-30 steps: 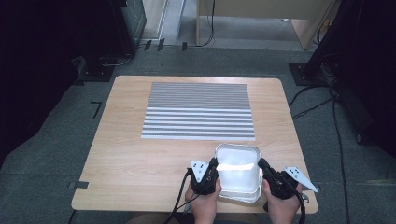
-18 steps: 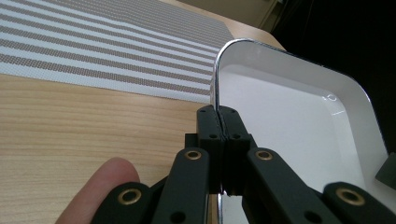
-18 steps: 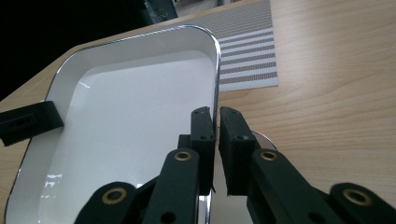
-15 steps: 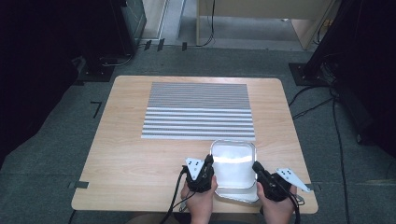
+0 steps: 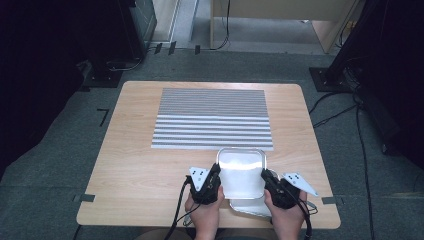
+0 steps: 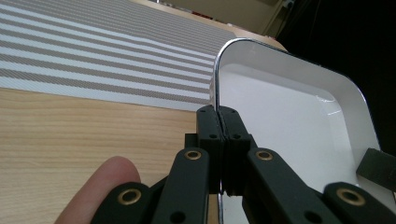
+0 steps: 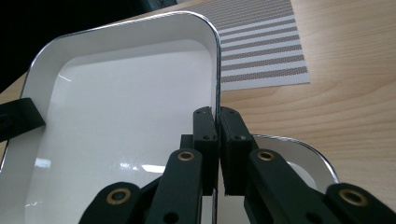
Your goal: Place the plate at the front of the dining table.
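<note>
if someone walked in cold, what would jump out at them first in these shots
A shiny white tray near the table's front edge, lifted and pinched by its two side rims: the left hand-held gripper is shut on one rim, the right hand-held gripper on the other. A second tray lies on the wood just beneath it. Behind them, a grey-and-white striped mat covers the middle of the wooden table.

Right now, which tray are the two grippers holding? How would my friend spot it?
Find the striped mat on the table. Just below it, the top tray is pinched by the left gripper and right gripper. Another tray peeks out underneath.
</note>
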